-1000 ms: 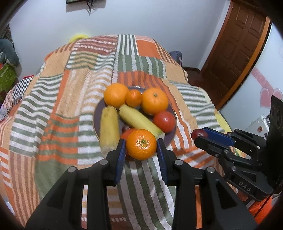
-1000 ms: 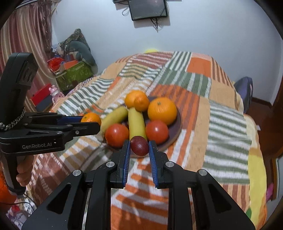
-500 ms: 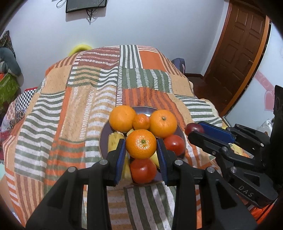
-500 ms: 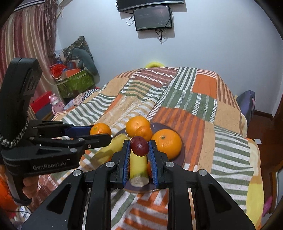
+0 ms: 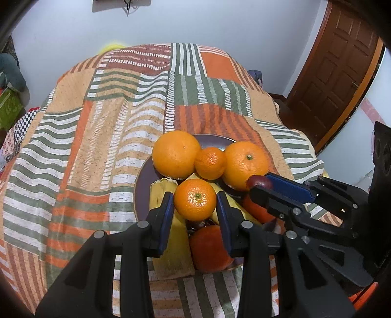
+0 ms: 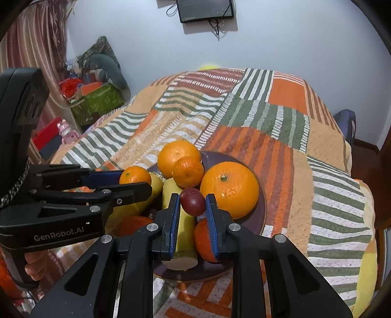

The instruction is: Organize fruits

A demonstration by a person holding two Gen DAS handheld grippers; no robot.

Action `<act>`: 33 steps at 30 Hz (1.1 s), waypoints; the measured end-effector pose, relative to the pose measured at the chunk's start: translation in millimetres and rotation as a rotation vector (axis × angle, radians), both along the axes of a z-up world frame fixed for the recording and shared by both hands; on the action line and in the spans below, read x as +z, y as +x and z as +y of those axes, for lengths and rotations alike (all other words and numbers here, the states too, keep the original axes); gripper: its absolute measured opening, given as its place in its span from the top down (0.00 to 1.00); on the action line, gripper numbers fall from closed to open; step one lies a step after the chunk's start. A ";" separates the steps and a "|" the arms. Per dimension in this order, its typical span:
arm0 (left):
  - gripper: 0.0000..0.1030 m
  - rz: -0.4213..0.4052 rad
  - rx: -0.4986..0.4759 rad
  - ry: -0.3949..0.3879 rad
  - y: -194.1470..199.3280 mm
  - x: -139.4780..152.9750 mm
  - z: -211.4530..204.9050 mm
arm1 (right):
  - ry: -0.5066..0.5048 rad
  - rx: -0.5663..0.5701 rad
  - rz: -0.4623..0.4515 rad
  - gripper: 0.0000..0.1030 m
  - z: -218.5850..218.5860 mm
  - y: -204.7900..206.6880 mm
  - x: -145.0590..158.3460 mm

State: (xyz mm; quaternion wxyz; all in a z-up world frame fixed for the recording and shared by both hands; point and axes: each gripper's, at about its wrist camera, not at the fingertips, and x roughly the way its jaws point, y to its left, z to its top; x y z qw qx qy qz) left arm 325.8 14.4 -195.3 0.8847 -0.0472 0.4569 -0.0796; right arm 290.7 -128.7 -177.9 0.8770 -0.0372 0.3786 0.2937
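My left gripper (image 5: pixel 195 199) is shut on a small orange (image 5: pixel 195 199) and holds it above the dark plate (image 5: pixel 143 181) of fruit. My right gripper (image 6: pixel 192 201) is shut on a dark red plum (image 6: pixel 192 201), also held over the plate (image 6: pixel 262 215). The plate carries two big oranges (image 5: pixel 176 153) (image 5: pixel 245 164), a small orange (image 5: pixel 210 162), two bananas (image 5: pixel 171 242) and tomatoes (image 5: pixel 209 249). The right gripper with its plum (image 5: pixel 259 182) shows at right in the left wrist view. The left gripper with its orange (image 6: pixel 135 175) shows at left in the right wrist view.
The plate sits on a bed with a striped patchwork blanket (image 5: pixel 97 137). A brown door (image 5: pixel 342 66) stands at the right. Boxes and toys (image 6: pixel 95 100) are piled beside the bed at the left. A screen (image 6: pixel 205 9) hangs on the wall.
Both grippers have moved forward and lifted over the plate with their fruit still held. The plate and fruit now lie right under the fingers.
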 end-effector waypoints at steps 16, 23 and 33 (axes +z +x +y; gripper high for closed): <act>0.65 -0.014 0.021 -0.021 -8.9 11.3 4.1 | -0.013 -0.021 -0.004 0.70 -4.2 -3.4 6.9; 0.65 -0.151 0.051 0.003 -46.2 64.3 1.3 | 0.044 -0.057 -0.079 0.70 -21.1 -25.3 49.2; 0.65 -0.415 0.068 0.022 -134.5 161.6 -20.4 | 0.124 -0.087 -0.272 0.70 -44.7 -91.0 135.5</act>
